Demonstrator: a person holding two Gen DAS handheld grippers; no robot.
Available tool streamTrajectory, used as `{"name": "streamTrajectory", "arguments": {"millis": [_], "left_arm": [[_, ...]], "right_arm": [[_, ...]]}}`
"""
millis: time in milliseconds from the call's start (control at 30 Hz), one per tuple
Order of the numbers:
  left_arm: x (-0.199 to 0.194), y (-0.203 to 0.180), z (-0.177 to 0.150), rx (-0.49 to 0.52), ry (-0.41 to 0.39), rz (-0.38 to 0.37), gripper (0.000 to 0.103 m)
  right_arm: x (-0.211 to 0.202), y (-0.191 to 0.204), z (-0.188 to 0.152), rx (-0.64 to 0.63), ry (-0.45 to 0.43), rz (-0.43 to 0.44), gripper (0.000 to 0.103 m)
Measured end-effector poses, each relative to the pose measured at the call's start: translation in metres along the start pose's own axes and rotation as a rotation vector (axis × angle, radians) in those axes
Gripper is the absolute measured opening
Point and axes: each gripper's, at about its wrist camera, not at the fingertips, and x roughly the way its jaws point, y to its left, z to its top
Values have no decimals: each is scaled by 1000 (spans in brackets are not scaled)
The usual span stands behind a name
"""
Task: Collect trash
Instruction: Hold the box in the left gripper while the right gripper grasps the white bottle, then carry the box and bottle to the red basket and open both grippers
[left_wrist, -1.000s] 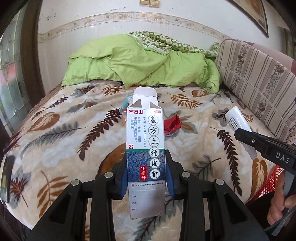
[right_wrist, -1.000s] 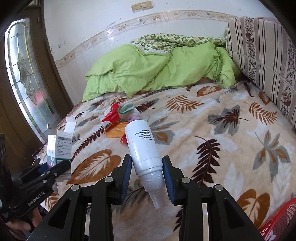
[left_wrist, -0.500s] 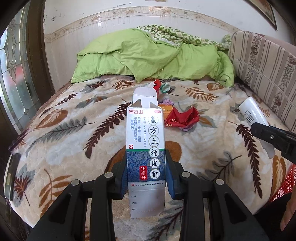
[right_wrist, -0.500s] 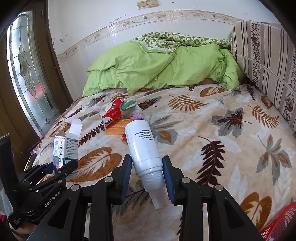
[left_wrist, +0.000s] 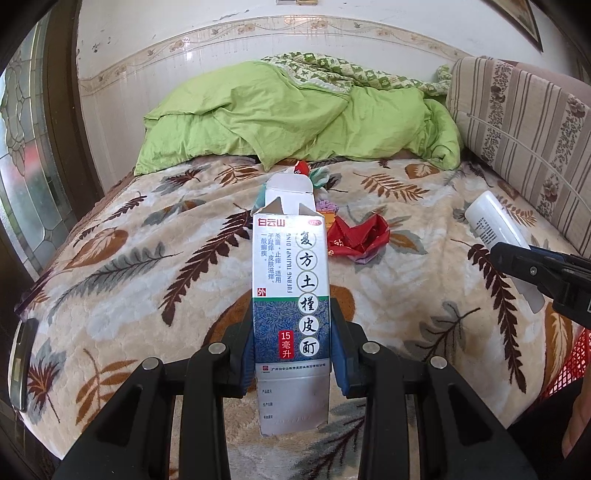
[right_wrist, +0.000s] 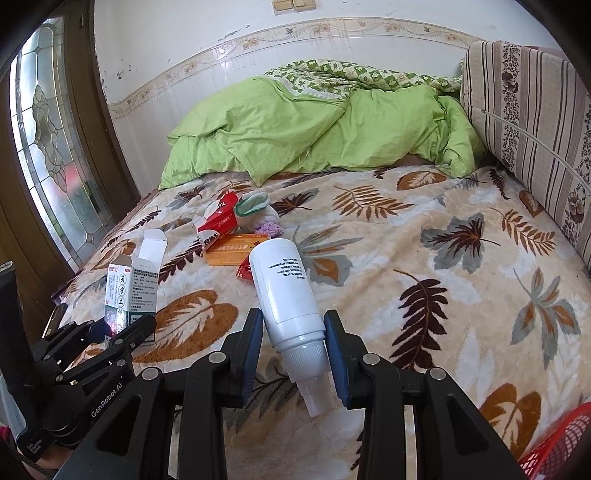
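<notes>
Left wrist view: left gripper (left_wrist: 291, 354) clamps upright medicine carton (left_wrist: 290, 295), flap open. Right gripper (right_wrist: 293, 343) clamps white bottle (right_wrist: 286, 291), nozzle toward camera, above bed (right_wrist: 424, 258) near edge.

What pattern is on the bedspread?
Brown, orange and grey leaves on cream; the bedspread shows best in the right wrist view.

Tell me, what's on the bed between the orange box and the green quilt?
In the right wrist view, a red-and-white packet, a balled white-green cloth and a purple thing lie between the orange box and green quilt.
</notes>
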Motion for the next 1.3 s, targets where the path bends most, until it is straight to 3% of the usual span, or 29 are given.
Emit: {"name": "streamTrajectory", "arguments": {"millis": [1033, 1300], "left_arm": [[-2, -5, -1, 4, -3, -8, 32], [-16, -23, -2, 33, -15, -63, 32]], "right_arm": [[-2, -4, 1, 24, -8, 4, 36], [-19, -18, -4, 128, -9, 42, 36]]}}
